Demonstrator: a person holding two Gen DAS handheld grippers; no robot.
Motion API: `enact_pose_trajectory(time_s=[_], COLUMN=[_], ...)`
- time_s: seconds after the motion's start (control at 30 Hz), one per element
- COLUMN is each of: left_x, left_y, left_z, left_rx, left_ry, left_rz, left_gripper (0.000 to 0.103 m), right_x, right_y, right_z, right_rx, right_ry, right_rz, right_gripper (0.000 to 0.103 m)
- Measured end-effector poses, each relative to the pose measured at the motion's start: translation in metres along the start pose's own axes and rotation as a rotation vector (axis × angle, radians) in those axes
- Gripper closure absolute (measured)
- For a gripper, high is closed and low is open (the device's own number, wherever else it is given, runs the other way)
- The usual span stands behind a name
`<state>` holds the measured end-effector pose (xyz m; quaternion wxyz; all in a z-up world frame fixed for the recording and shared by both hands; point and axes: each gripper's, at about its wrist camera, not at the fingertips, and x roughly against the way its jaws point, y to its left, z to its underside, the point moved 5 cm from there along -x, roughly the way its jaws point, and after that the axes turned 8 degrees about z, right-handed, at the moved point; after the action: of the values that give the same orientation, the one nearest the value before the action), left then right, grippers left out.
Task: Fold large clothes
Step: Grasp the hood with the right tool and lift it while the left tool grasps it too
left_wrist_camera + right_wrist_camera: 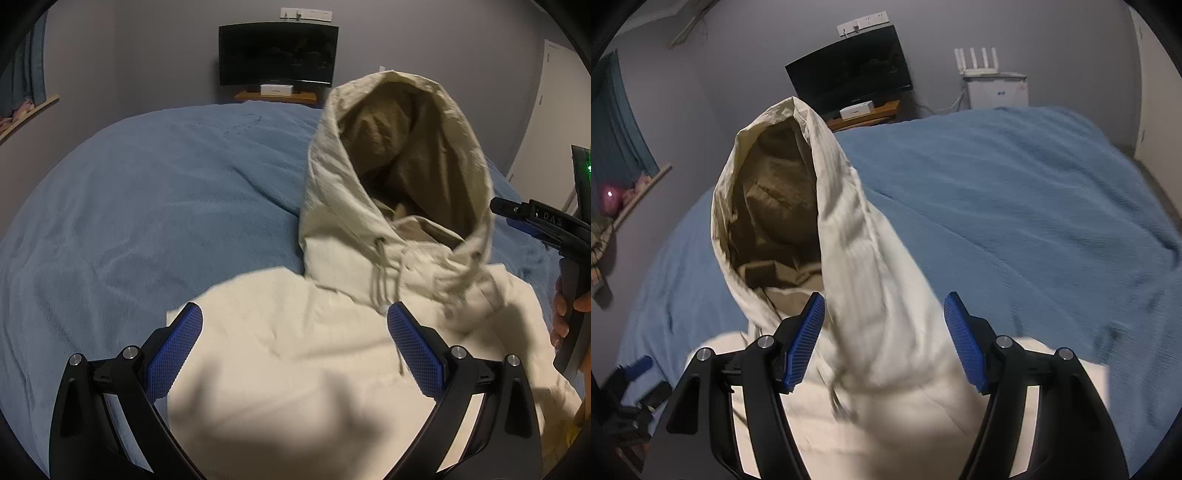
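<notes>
I have the cream hoodie (295, 362) lying on the blue blanket (147, 206), folded body nearest me, hood (783, 192) standing up. My left gripper (295, 343) is spread wide over the body, holding nothing. My right gripper (884, 339) straddles the hood base, parted and unclamped. Risk: the hood may flop sideways, or the drawstring (380, 273) may snag a finger.

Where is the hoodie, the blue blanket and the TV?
hoodie (295, 350), left wrist view, on its flat cream body.
blue blanket (147, 192), left wrist view, on a bare stretch left of the hoodie.
TV (849, 75), right wrist view, on its dark screen.
</notes>
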<state>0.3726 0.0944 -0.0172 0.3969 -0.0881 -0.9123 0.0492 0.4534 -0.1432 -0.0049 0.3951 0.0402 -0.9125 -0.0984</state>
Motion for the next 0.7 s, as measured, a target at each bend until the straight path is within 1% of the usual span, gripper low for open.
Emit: enact_pose_trajectory(time_s=[0.07, 0.1, 0.17, 0.2, 0.23, 0.27, 0.3, 0.33, 0.4, 0.47, 0.53, 0.57, 0.67, 0.7], left_x=[-0.008, -0.013, -0.021, -0.026, -0.030, -0.035, -0.038, -0.042, -0.045, -0.043, -0.037, -0.032, -0.025, -0.024], left_y=[0.003, 0.004, 0.005, 0.006, 0.006, 0.007, 0.008, 0.008, 0.008, 0.007, 0.005, 0.003, -0.005, -0.007], left_z=[-0.006, -0.008, -0.011, -0.012, -0.013, -0.014, -0.014, -0.015, -0.017, -0.021, -0.026, -0.029, -0.035, -0.035], left_rx=[0.017, 0.032, 0.053, 0.063, 0.071, 0.082, 0.088, 0.095, 0.094, 0.076, 0.032, -0.006, -0.099, -0.115], left_ry=[-0.007, -0.011, -0.013, -0.010, -0.007, -0.003, -0.001, -0.001, -0.012, -0.042, -0.088, -0.116, -0.160, -0.162], left_rz=[0.013, 0.034, 0.057, 0.061, 0.063, 0.068, 0.075, 0.080, 0.091, 0.089, 0.060, 0.035, -0.022, -0.031], left_gripper=[0.007, 0.007, 0.007, 0.007, 0.007, 0.007, 0.007, 0.007, 0.007, 0.007, 0.007, 0.007, 0.007, 0.007], right_x=[-0.015, -0.019, -0.030, -0.035, -0.037, -0.036, -0.032, -0.026, -0.011, 0.004, 0.020, 0.026, 0.043, 0.044], right_y=[0.006, 0.006, 0.005, 0.004, 0.004, 0.004, 0.005, 0.006, 0.012, 0.015, 0.019, 0.021, 0.023, 0.022], right_z=[-0.006, -0.008, -0.009, -0.008, -0.007, -0.007, -0.005, -0.004, 0.002, 0.010, 0.022, 0.028, 0.055, 0.061], right_rx=[-0.036, -0.041, -0.046, -0.049, -0.039, -0.021, -0.003, 0.022, 0.097, 0.156, 0.237, 0.271, 0.393, 0.420], right_ry=[0.010, 0.011, 0.009, 0.014, 0.007, -0.006, -0.025, -0.049, -0.095, -0.129, -0.161, -0.173, -0.193, -0.198], right_rz=[-0.049, -0.056, -0.042, -0.040, -0.045, -0.047, -0.042, -0.044, -0.036, -0.039, -0.036, -0.035, -0.028, -0.022], right_gripper=[0.039, 0.039, 0.040, 0.053, 0.078, 0.083, 0.090, 0.094, 0.095, 0.096, 0.096, 0.096, 0.096, 0.096])
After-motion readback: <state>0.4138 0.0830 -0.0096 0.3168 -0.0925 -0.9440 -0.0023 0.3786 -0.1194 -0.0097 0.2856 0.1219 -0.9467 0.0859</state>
